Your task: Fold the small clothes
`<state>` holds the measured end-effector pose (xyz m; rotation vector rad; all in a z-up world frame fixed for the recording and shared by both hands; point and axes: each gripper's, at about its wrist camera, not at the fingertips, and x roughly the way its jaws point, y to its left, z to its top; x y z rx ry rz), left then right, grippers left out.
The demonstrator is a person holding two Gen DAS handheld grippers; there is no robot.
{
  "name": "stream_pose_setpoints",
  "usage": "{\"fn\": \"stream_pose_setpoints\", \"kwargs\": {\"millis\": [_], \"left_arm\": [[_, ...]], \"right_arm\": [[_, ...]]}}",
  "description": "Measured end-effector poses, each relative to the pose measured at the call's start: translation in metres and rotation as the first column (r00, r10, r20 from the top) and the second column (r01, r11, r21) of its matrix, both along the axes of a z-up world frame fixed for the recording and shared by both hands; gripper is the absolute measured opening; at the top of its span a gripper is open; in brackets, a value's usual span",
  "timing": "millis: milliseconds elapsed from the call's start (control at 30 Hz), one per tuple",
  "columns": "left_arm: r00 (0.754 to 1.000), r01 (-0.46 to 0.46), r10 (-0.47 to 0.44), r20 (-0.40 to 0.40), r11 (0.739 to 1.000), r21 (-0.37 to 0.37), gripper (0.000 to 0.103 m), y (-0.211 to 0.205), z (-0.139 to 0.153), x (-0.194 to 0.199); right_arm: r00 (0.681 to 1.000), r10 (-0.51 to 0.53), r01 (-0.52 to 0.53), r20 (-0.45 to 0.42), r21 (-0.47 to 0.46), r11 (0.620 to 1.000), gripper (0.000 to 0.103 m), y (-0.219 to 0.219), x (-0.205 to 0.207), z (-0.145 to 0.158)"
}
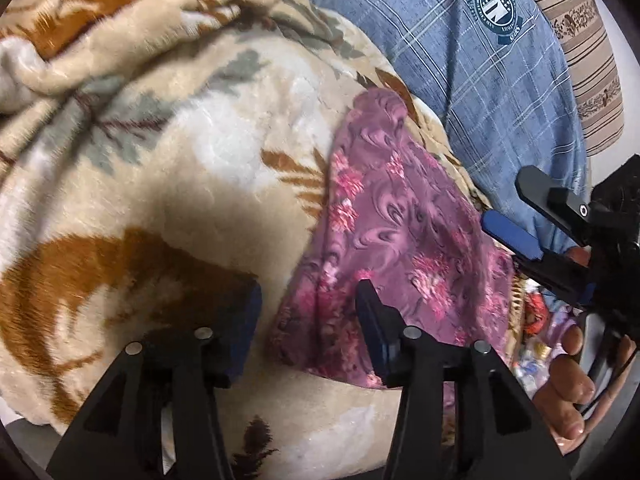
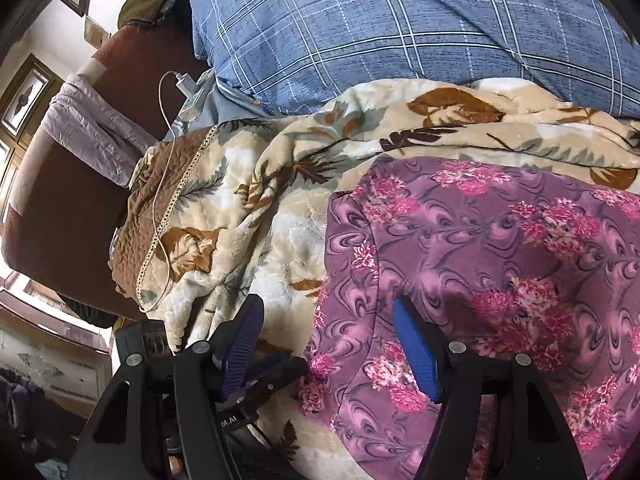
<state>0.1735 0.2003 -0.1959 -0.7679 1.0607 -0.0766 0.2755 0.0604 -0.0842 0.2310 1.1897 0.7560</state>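
Observation:
A purple cloth with pink flowers (image 1: 392, 220) lies flat on a cream plush blanket (image 1: 160, 152). My left gripper (image 1: 310, 328) stands open over the cloth's near left corner. Its right finger is above the fabric, its left finger above bare blanket, and neither pad presses on anything. From the right edge of that view my right gripper (image 1: 503, 199) reaches in, open, at the cloth's right side. In the right wrist view the right gripper (image 2: 328, 332) straddles the cloth's (image 2: 480, 248) left edge, jaws wide apart. A black finger (image 2: 276, 366) of the left gripper pokes in beside it.
A blue checked pillow (image 1: 460, 60) lies behind the blanket, with a striped cushion (image 1: 588, 76) beyond it. A white charger and cable (image 2: 168, 184) trail over a brown quilted cloth (image 2: 160, 208) and a maroon sofa arm (image 2: 52, 216). A person's hand (image 1: 572, 380) grips the right tool.

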Motion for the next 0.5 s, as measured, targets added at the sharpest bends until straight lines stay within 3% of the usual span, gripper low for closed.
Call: {"fn": "stream_pose_setpoints", "kwargs": {"millis": [233,267,300,333,500], "left_arm": [[0.997,0.071,-0.071,0.01,0.997,0.023,0.049,-0.015,0.004,0.0],[0.997,0.072,-0.073,0.011,0.997,0.028,0.044,-0.016,0.005,0.0],[0.997,0.079,-0.079,0.009,0.996,0.035,0.021,-0.017,0.005,0.0],[0.995,0.096,-0.096,-0.002,0.995,0.021,0.011,-0.019,0.001,0.001],[0.993,0.099,-0.098,0.059,0.995,-0.013,0.009,-0.017,0.009,-0.004]], "right_arm": [[0.999,0.028,-0.028,-0.032,-0.017,0.999,0.069,0.011,0.005,-0.004],[0.999,0.034,-0.035,-0.038,-0.022,0.999,0.069,0.013,0.006,-0.005],[0.998,0.038,-0.039,-0.041,-0.025,0.999,0.069,0.016,0.006,-0.006],[0.998,0.045,-0.046,-0.047,-0.028,0.999,0.069,0.019,0.007,-0.007],[0.995,0.073,-0.077,-0.075,-0.049,0.996,0.069,0.034,0.012,-0.011]]}}
